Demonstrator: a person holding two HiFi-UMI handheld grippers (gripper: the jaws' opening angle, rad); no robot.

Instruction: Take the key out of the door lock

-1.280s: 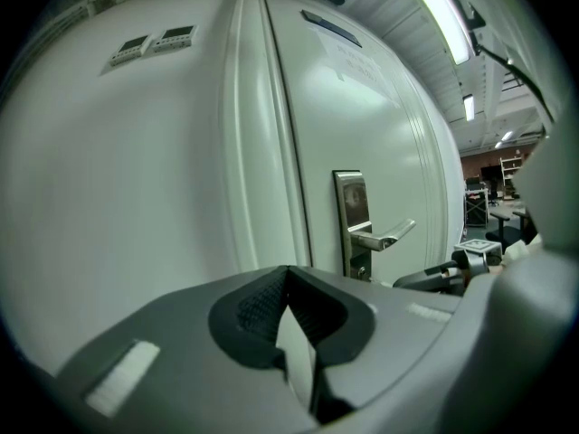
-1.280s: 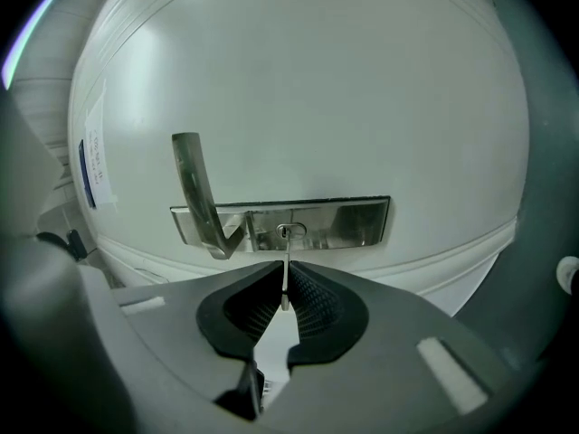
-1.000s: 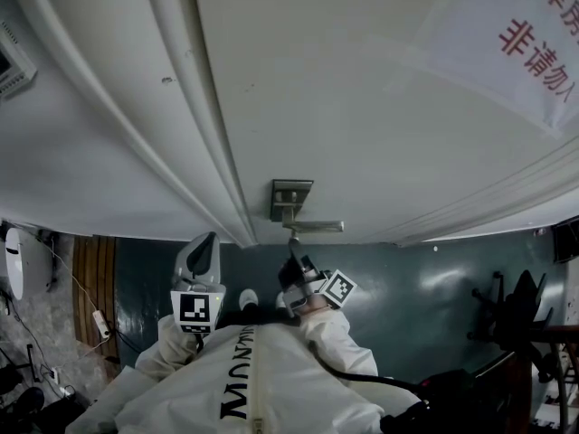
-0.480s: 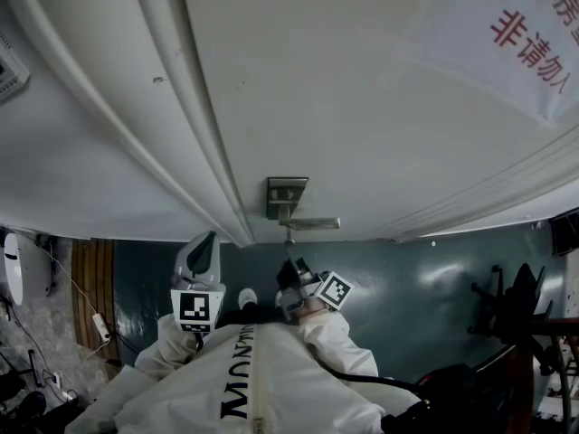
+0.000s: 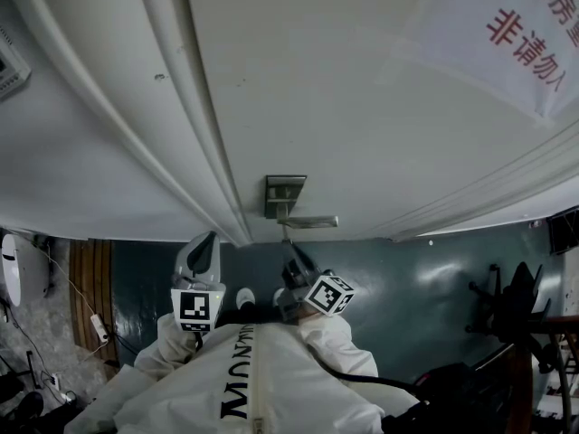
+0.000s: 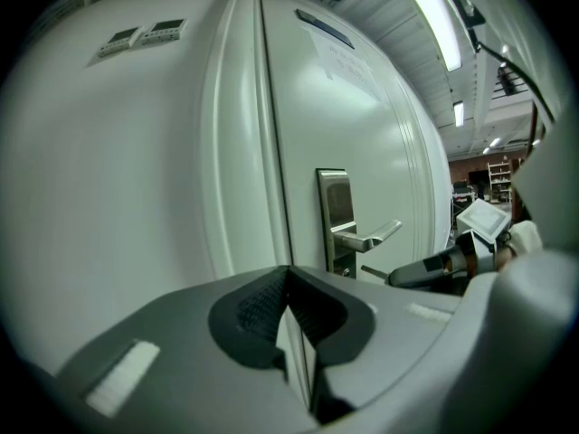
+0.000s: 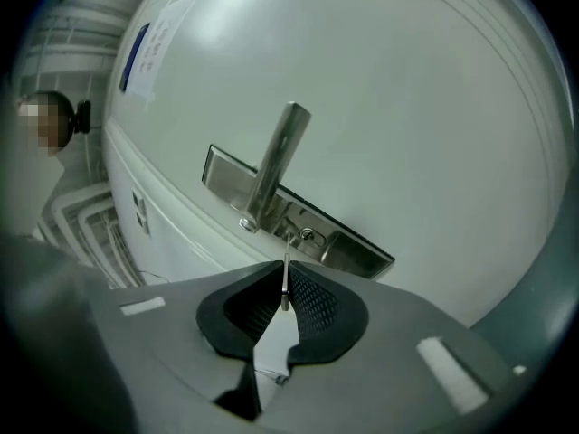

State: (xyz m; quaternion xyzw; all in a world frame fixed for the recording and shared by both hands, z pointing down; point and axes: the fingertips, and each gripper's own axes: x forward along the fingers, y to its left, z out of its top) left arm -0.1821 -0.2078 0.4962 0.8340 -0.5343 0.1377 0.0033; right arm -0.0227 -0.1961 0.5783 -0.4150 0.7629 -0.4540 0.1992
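Now: one key [image 7: 286, 283] pinched in right tongs [image 7: 283, 271]; left tongs [image 6: 289, 283] pressed together, empty; one door handle [image 7: 276, 161].

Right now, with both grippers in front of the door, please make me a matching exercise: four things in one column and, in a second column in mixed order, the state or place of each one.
Things
1. key
2. door handle
3. left gripper
4. paper notice

States or places
A. jaws together, nothing between them
B. stuck on the door, with red print on it
C. pinched between the jaws of the right gripper
D. sticks out from the silver lock plate

Right pairs: 1-C, 2-D, 3-A, 4-B
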